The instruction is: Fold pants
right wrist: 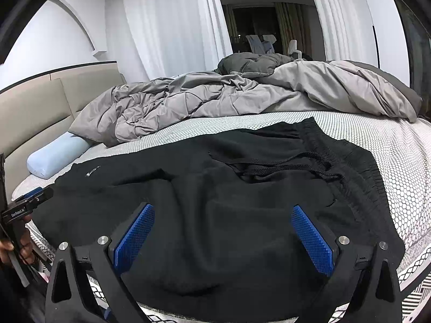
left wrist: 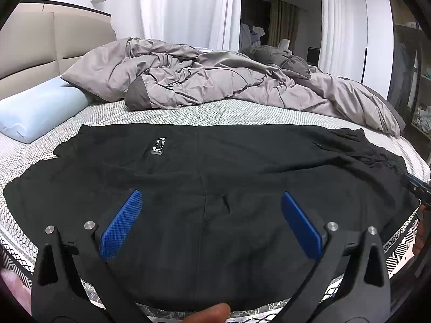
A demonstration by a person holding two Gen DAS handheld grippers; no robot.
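Black pants (left wrist: 215, 177) lie spread sideways along the near edge of the mattress (left wrist: 188, 113). The leg ends point left, with a small white-print label (left wrist: 158, 146) on one leg. The elastic waistband (right wrist: 347, 167) and drawstring (right wrist: 291, 165) lie to the right. My left gripper (left wrist: 211, 197) hovers open over the leg section, blue pads (left wrist: 121, 223) wide apart with nothing between them. Over the seat area near the waist, my right gripper (right wrist: 223, 212) is open too. The left gripper's body (right wrist: 29, 204) shows at the far left of the right wrist view.
A rumpled grey duvet (left wrist: 204, 78) covers the back half of the bed. A light blue pillow (left wrist: 40, 110) lies at the left by the beige headboard (left wrist: 35, 45). White curtains (right wrist: 167, 27) hang behind. A hand (right wrist: 16, 247) holds the left gripper's handle.
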